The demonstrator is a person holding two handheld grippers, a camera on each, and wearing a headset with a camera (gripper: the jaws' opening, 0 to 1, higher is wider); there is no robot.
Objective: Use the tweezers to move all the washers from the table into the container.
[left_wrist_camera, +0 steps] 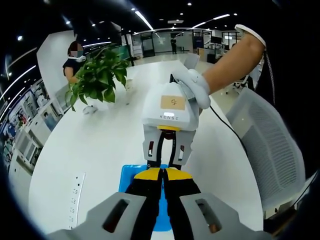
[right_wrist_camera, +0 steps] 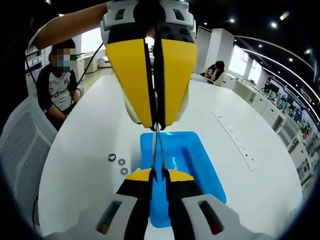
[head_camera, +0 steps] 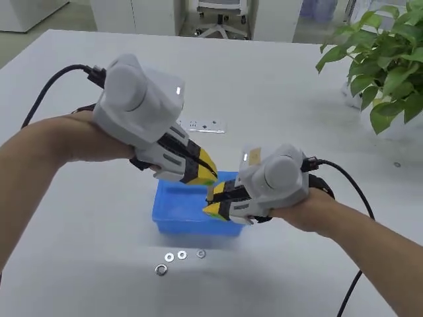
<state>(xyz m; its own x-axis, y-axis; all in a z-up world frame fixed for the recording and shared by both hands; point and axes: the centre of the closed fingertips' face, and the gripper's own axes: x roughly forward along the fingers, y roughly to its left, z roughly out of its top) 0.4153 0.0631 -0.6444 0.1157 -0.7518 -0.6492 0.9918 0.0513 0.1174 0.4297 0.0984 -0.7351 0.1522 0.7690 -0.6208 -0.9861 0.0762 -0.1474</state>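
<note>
Over a blue container (head_camera: 173, 212) my two grippers meet nose to nose. The left gripper (head_camera: 210, 173) comes in from the left with its yellow jaws closed on one end of thin metal tweezers (right_wrist_camera: 158, 150). The right gripper (head_camera: 210, 201) comes from the right and is shut on the other end, where the two legs run into its jaws. The same meeting shows in the right gripper view, left gripper (right_wrist_camera: 157, 122) above and right gripper (right_wrist_camera: 159, 176) below, over the container (right_wrist_camera: 197, 162). Several washers (head_camera: 170, 257) lie on the white table in front of the container, also visible as washers (right_wrist_camera: 119, 162).
A potted plant (head_camera: 390, 66) stands at the table's far right. A white strip with small marks (head_camera: 201, 125) lies behind the container. Cables trail from both grippers. A seated person (right_wrist_camera: 57, 85) is beyond the table, and an office chair (head_camera: 221, 13) stands at its far edge.
</note>
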